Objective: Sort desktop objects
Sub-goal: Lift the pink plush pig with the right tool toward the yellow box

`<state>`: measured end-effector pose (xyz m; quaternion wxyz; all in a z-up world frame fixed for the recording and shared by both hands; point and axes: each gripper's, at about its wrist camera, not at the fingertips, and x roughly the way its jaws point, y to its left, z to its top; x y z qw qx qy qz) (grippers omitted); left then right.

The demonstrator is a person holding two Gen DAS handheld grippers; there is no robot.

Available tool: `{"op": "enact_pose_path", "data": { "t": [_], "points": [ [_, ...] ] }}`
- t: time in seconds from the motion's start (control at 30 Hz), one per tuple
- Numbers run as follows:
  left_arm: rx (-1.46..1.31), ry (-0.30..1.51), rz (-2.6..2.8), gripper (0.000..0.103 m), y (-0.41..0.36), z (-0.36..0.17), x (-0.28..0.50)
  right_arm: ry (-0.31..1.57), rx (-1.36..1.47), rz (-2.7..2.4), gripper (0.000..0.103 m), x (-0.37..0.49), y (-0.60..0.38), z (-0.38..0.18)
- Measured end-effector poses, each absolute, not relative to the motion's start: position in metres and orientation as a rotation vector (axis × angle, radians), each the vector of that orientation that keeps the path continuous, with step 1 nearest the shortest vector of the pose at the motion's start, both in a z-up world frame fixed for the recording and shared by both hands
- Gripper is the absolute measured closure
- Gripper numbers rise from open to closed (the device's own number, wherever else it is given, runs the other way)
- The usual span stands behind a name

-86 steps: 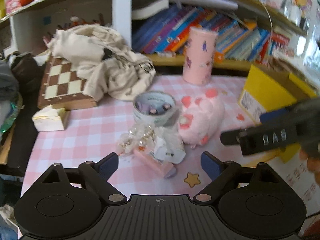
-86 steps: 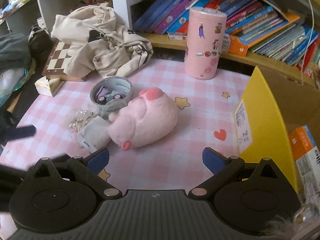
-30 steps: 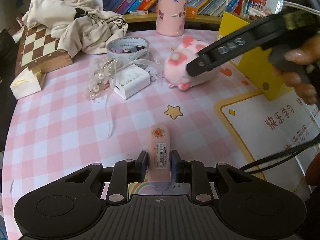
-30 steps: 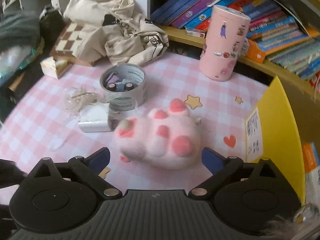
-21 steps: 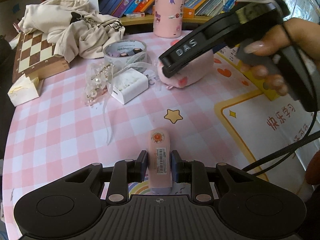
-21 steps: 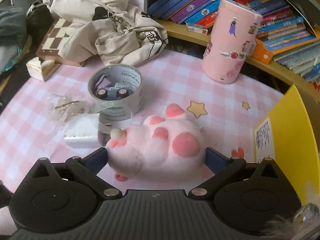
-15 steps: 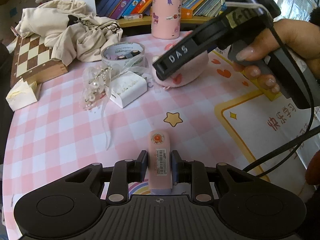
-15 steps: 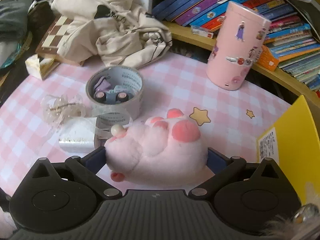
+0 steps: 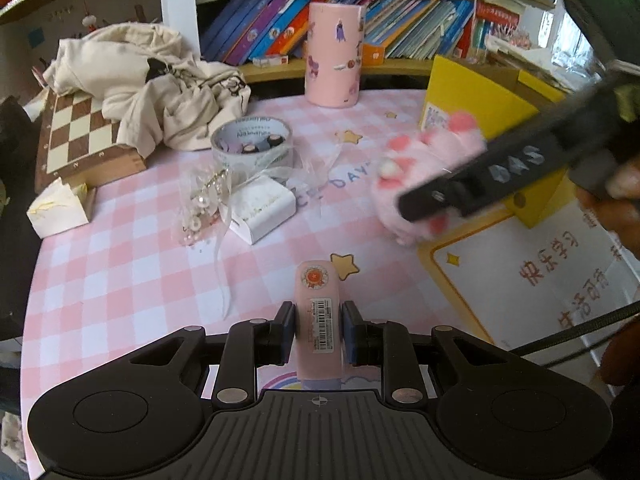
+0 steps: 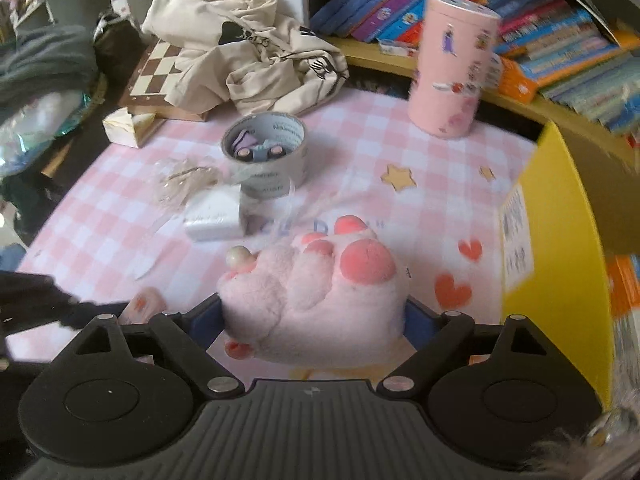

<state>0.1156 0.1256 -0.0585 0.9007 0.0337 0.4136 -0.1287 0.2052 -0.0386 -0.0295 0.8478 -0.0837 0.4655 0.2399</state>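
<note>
My left gripper (image 9: 318, 332) is shut on a slim pink case (image 9: 317, 300) with a barcode label, held low over the pink checked tablecloth (image 9: 120, 264). My right gripper (image 10: 314, 316) has a pink plush paw (image 10: 316, 288) between its jaws. The jaws are closing and both pads press into the plush's sides. In the left wrist view the plush paw (image 9: 424, 160) hangs beside the yellow box (image 9: 472, 92), partly hidden by the right gripper's black finger (image 9: 460, 196) and the person's hand (image 9: 616, 196).
A tape roll (image 9: 252, 140) with small items inside, a white box (image 9: 262, 208) and a clear bag of beads (image 9: 204, 200) lie mid-table. A pink cylinder (image 9: 335, 54) stands at the back. A chessboard (image 9: 80, 136) under a cream cloth bag (image 9: 152, 80) lies left.
The right gripper closed in around the plush paw and carried it right, toward the yellow box. The left gripper kept hold of the pink case and hardly moved.
</note>
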Motion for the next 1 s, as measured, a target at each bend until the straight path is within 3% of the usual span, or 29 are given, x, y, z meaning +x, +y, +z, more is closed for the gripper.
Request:
{"op": "enact_pose_path", "data": {
  "t": [0.77,1.0],
  "points": [
    [0.084,0.722,-0.426,0.080,0.097,0.009,0.081,1.000,-0.098,0.382,0.014,0.113,-0.119,0.002],
    [0.099,0.735,-0.515,0.080,0.077,0.009,0.076,1.034,-0.037,0.314,0.014,0.089,-0.136,-0.005]
  ]
}}
